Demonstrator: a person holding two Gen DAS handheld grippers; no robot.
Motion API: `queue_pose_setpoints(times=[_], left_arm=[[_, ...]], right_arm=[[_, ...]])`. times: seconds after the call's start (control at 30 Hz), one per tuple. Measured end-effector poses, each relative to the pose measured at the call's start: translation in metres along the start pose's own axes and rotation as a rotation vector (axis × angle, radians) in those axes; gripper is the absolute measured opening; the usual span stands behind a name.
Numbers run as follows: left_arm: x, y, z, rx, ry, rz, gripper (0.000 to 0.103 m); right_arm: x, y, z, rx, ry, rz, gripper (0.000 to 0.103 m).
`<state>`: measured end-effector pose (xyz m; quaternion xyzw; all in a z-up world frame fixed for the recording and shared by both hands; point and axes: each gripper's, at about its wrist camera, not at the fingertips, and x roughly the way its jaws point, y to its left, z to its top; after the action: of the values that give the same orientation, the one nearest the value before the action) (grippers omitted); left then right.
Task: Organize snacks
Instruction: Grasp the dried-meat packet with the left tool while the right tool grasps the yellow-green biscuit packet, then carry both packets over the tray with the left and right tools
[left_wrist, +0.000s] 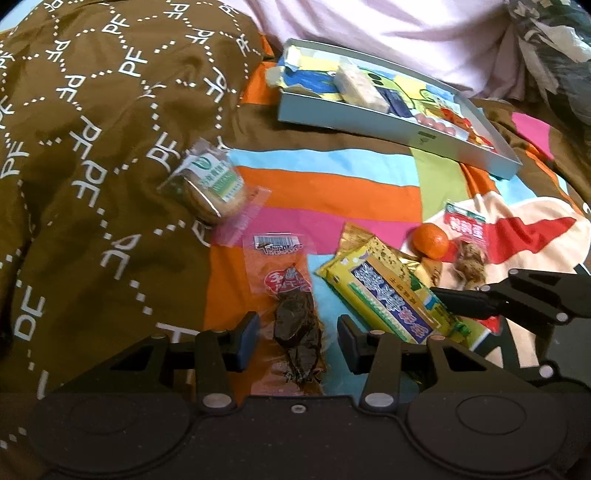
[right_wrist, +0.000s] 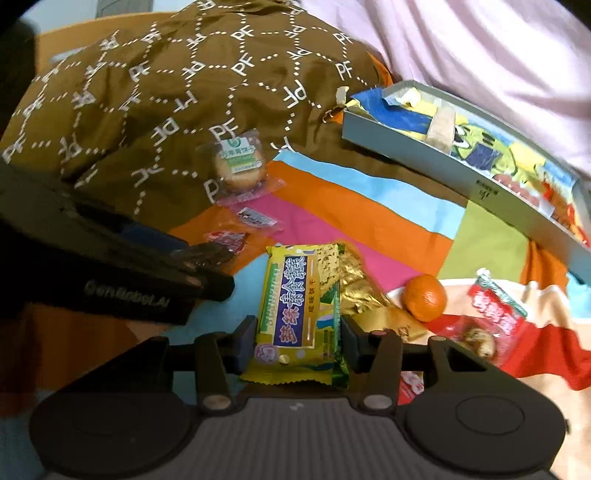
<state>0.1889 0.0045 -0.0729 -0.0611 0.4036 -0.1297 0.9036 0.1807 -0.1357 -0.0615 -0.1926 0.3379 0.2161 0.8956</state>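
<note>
- Two grippers work over a striped bedspread (right_wrist: 369, 218) strewn with snacks; the step in hand, by the look of it, is lifting packets into the grey box (right_wrist: 436, 166) at two o'clock in the right wrist view.
- Box: shallow, already carrying a pale bar and bright wrappers; any packet should go flat onto a bare part of its floor, clearing the near wall on the way.
- Right gripper (right_wrist: 298, 345): jaws stand on either side of the yellow cracker packet (right_wrist: 295, 295) at six o'clock, touching or nearly touching its long edges; whether they are pinching yet cannot be told; a light squeeze would spare the crackers.
- Left gripper (left_wrist: 295, 332): jaws apart, straddling the orange packet of dark dried snack (left_wrist: 288, 295) at six o'clock in its own view; closing low on the bulge rather than on loose film seems wiser.
- Tangerine (right_wrist: 424, 297): just beside the gold wrapper at three o'clock; likely to roll if nudged.
</note>
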Motion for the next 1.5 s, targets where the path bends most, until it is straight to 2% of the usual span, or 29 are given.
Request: queue_pose_setpoints(times=[0.47, 1.2, 1.5], left_arm=[[-0.002, -0.017, -0.011, 0.075, -0.023, -0.017, 0.048], [-0.016, -0.034, -0.024, 0.159, -0.112, -0.036, 0.048], [-0.030, -0.042, -0.026, 0.155, -0.182, -0.055, 0.048]], right_arm=[[-0.042, 0.015, -0.033, -0.235, -0.022, -0.122, 0.052], [-0.076, -0.001, -0.062, -0.247, -0.065, -0.218, 0.052], [-0.082, -0.003, -0.069, -0.313, -0.097, -0.278, 0.052]])
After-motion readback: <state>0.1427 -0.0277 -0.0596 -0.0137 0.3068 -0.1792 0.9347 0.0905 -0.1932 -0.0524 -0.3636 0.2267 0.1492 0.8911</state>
